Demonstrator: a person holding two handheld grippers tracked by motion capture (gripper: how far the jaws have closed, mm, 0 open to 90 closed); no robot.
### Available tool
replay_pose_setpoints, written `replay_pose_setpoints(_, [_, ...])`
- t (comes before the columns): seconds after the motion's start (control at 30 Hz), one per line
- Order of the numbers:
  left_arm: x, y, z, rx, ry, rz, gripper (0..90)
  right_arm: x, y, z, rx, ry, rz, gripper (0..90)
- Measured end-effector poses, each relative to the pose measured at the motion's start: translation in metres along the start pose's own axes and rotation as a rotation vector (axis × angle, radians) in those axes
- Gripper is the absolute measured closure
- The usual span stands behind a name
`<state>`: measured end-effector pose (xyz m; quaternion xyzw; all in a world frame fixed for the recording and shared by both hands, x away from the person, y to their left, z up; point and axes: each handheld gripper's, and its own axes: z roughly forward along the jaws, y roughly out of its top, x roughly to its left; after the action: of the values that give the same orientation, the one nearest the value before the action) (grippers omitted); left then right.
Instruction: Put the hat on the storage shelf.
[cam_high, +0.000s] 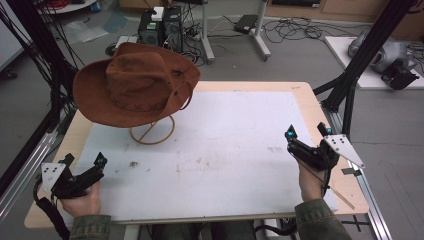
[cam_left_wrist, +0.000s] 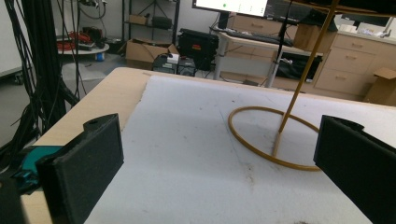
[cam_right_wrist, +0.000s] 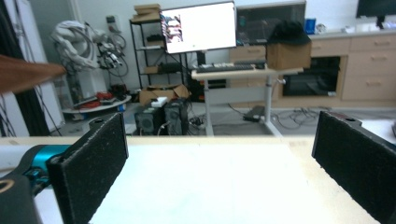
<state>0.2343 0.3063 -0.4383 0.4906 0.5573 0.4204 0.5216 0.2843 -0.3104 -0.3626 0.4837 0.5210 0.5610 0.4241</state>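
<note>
A brown wide-brimmed hat (cam_high: 135, 82) rests on a thin brass wire stand (cam_high: 152, 131) at the back left of the white mat (cam_high: 225, 150). The stand's ring base and slanted stem (cam_left_wrist: 275, 135) lie ahead of my left gripper (cam_left_wrist: 219, 172), whose jaws stand wide apart with nothing between them. In the high view that left gripper (cam_high: 84, 161) is held near the front left corner. My right gripper (cam_high: 307, 131) sits at the mat's right edge, open and empty (cam_right_wrist: 219, 172). A strip of the hat's brim (cam_right_wrist: 28, 74) shows at the left of the right gripper view.
The wooden table (cam_high: 305, 95) ends close around the mat. Black frame posts (cam_high: 365, 55) rise at both sides. Cables, computer cases (cam_high: 160, 27) and desk legs stand on the floor behind the table.
</note>
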Motion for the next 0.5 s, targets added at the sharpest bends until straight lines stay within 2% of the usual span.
replay_pose_setpoints(0.03, [0.0, 0.0, 0.0, 0.001, 0.002, 0.002, 1.8, -0.001, -0.008, -0.001, 0.005, -0.006, -0.002, 2.6])
replay_pose_setpoints(0.07, [0.0, 0.0, 0.0, 0.001, 0.003, 0.001, 1.8, -0.001, -0.008, -0.001, 0.005, -0.006, -0.002, 2.6])
replay_pose_setpoints(0.1, [0.001, -0.001, 0.0, 0.003, 0.002, 0.001, 1.8, -0.004, -0.023, -0.003, 0.025, -0.019, -0.008, 2.6])
replay_pose_setpoints(0.17, [0.001, -0.001, 0.0, 0.002, 0.003, -0.005, 1.8, -0.006, -0.033, -0.006, 0.032, -0.036, -0.004, 2.6])
replay_pose_setpoints(0.4, [0.0, -0.001, 0.001, 0.006, 0.002, -0.008, 1.8, -0.013, -0.057, -0.013, 0.035, -0.073, -0.004, 2.6])
replay_pose_setpoints(0.5, [-0.001, -0.001, 0.002, 0.006, 0.0, -0.006, 1.8, -0.016, -0.067, -0.015, 0.053, -0.087, 0.007, 2.6])
